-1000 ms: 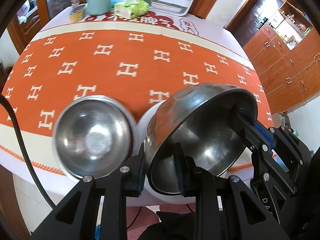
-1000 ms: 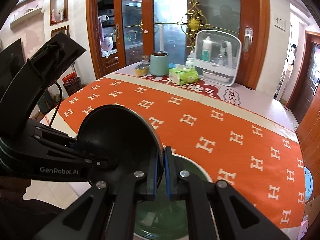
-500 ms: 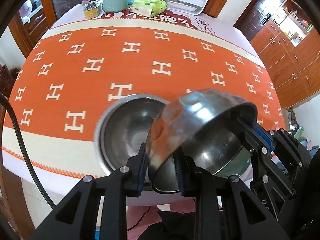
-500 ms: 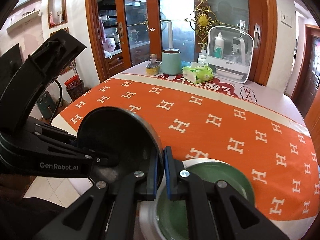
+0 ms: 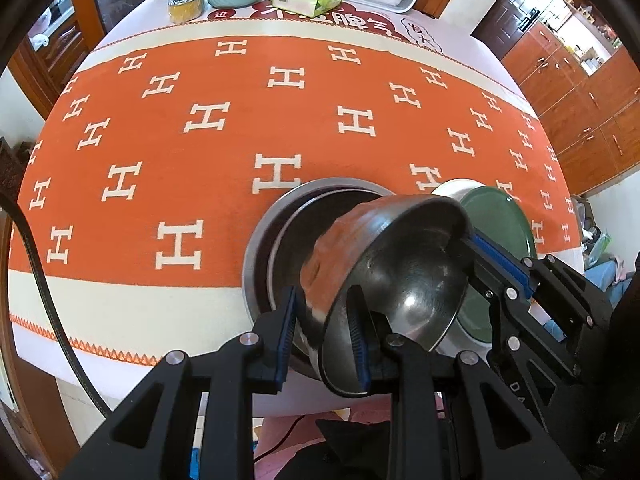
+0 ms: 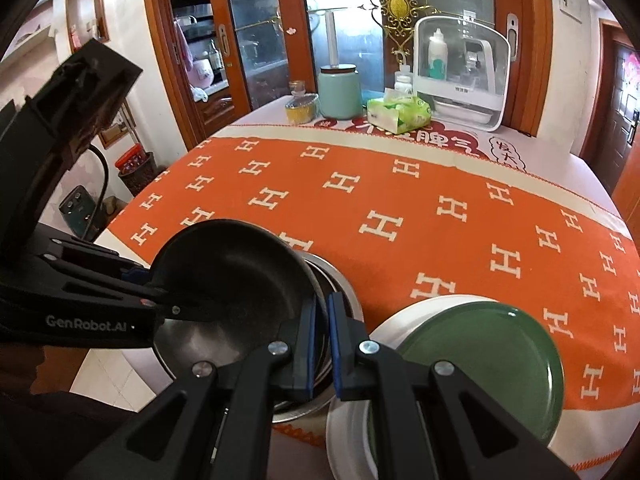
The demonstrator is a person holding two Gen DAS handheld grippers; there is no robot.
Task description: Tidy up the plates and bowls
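I count two steel bowls: the held bowl (image 5: 400,264) between my left claw's fingers, and the table bowl (image 5: 272,236) under it. Two plates right of my right claw: green plate (image 6: 480,364) on white plate (image 6: 424,304).

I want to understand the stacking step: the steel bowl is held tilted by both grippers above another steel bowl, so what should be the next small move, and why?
Probably lower and level the held steel bowl into the bowl on the table. Both the left gripper and the right gripper pinch its rim, it hangs tilted just over that bowl, and the green plate already lies on the white plate beside it.
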